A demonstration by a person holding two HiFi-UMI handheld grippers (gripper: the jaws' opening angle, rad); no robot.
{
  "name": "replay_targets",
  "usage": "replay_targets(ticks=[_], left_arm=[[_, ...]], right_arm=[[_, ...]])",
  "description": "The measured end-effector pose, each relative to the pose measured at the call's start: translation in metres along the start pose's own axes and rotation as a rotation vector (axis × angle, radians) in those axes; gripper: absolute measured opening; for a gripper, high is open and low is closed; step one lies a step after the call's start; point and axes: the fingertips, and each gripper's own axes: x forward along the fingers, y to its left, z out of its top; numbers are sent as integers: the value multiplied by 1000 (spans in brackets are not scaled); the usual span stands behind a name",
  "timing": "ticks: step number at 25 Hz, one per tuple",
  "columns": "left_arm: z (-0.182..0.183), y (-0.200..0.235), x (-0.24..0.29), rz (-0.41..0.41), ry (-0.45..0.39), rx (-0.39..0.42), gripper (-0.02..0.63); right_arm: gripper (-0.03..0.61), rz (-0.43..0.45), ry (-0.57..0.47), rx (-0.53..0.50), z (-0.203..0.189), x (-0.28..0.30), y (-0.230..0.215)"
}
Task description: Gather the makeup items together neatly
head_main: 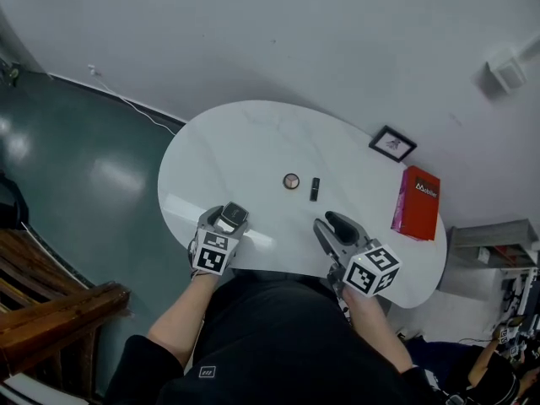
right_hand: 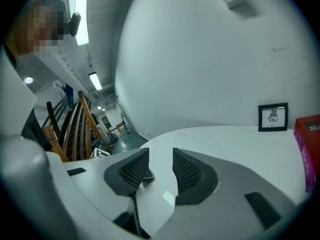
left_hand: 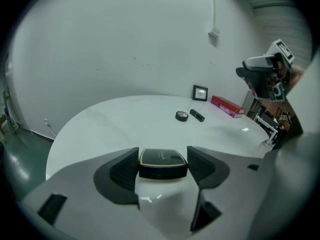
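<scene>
The head view looks steeply down on the whole table (head_main: 245, 150). The left gripper view sits low behind the left claw (left_hand: 162, 159), very near the compact (left_hand: 163, 170) between its jaws, facing across the table. The right gripper view faces the wall. All share the picture frame (left_hand: 200, 92) ahead of the claw.

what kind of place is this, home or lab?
Probably a staged workspace corner, not a home: a near-bare white table with few props such as the compact, a teal floor, and strip lights down an open hall.

Black compact (left_hand: 163, 164) clamped in left tool (left_hand: 163, 158), round pot (left_hand: 182, 116), lipstick (left_hand: 197, 115) beyond
</scene>
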Motion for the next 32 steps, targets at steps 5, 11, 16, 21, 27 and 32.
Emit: replay_targets(ticks=[5, 11, 16, 21, 27, 32], left_arm=[[19, -24, -3, 16, -33, -37, 301], [15, -45, -4, 100, -54, -39, 302], [-18, -50, -15, 177, -28, -116, 302], [-47, -48, -7, 193, -37, -136, 302], [-52, -40, 0, 175, -31, -94, 304], [-51, -40, 10, 182, 31, -39, 341]], right_arm=[[158, 36, 8, 9, -5, -20, -23], [158, 54, 59, -2, -17, -61, -66], [156, 72, 100, 10, -27, -75, -89], [155, 108, 108, 4, -22, -63, -76], [155, 129, 137, -11, -25, -46, -53], [155, 121, 145, -2, -29, -44, -47]])
